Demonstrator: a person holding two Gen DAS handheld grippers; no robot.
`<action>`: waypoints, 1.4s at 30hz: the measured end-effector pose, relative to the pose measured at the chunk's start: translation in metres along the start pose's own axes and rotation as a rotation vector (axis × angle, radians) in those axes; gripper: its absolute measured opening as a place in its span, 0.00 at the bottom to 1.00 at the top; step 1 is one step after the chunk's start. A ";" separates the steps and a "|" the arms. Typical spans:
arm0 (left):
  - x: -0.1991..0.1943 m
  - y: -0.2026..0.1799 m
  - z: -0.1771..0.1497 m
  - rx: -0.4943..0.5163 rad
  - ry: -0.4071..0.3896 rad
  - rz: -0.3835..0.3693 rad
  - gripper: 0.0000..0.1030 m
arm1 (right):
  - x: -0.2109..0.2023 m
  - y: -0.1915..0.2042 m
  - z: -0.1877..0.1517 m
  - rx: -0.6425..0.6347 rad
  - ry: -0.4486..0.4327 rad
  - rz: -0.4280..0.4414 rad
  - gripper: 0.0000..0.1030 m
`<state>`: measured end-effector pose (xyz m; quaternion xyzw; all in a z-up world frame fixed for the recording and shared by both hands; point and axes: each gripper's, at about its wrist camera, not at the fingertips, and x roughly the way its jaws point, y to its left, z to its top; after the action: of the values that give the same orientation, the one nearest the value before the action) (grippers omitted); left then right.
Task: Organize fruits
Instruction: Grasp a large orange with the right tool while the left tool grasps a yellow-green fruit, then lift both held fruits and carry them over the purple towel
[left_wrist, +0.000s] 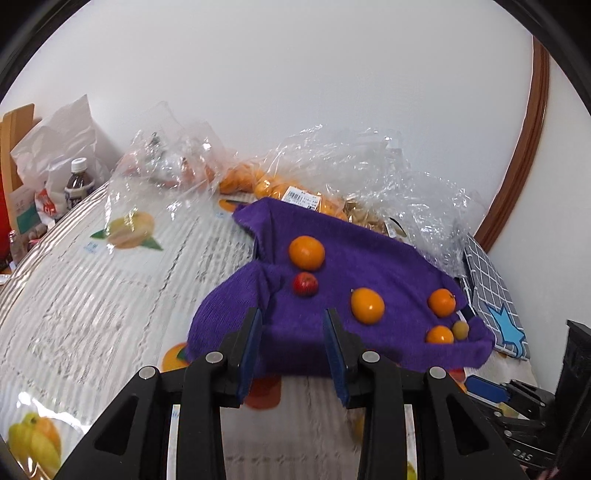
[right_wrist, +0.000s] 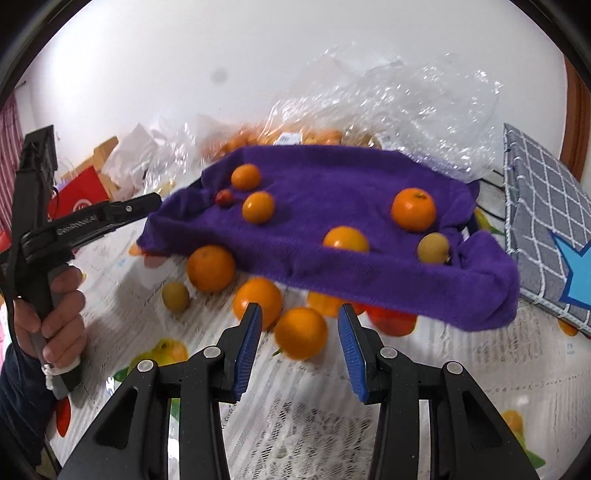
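Observation:
A purple towel (left_wrist: 332, 295) (right_wrist: 332, 192) lies raised over something on the table and carries several oranges (left_wrist: 306, 252) (right_wrist: 413, 209), a small red fruit (left_wrist: 305, 284) and a pale round fruit (right_wrist: 433, 247). More oranges (right_wrist: 210, 268) and a pale fruit (right_wrist: 176, 296) lie on the table in front of it. My left gripper (left_wrist: 293, 325) (right_wrist: 149, 203) stands open and empty just before the towel's near left edge. My right gripper (right_wrist: 300, 317) is open, with one orange (right_wrist: 301, 332) lying on the table between its fingertips, untouched.
Crumpled clear plastic bags (left_wrist: 369, 162) with packed oranges lie behind the towel. A grey checked notebook (right_wrist: 543, 221) sits to the right. A bottle (left_wrist: 78, 184), white bags and a red box (right_wrist: 79, 194) stand at the far left. The tablecloth (left_wrist: 110, 295) has fruit prints.

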<state>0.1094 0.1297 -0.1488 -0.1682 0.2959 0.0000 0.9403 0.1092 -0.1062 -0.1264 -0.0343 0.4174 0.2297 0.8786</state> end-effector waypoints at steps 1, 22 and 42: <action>-0.001 0.001 -0.002 -0.001 0.006 -0.007 0.32 | 0.003 0.001 -0.001 -0.003 0.017 -0.001 0.41; 0.007 -0.036 -0.035 0.104 0.219 -0.258 0.32 | -0.023 -0.050 -0.022 0.093 -0.017 -0.128 0.32; 0.016 -0.045 -0.046 0.118 0.265 -0.153 0.22 | -0.020 -0.046 -0.024 0.081 -0.005 -0.146 0.32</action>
<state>0.1014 0.0707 -0.1786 -0.1330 0.4030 -0.1111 0.8986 0.1007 -0.1610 -0.1327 -0.0287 0.4204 0.1479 0.8947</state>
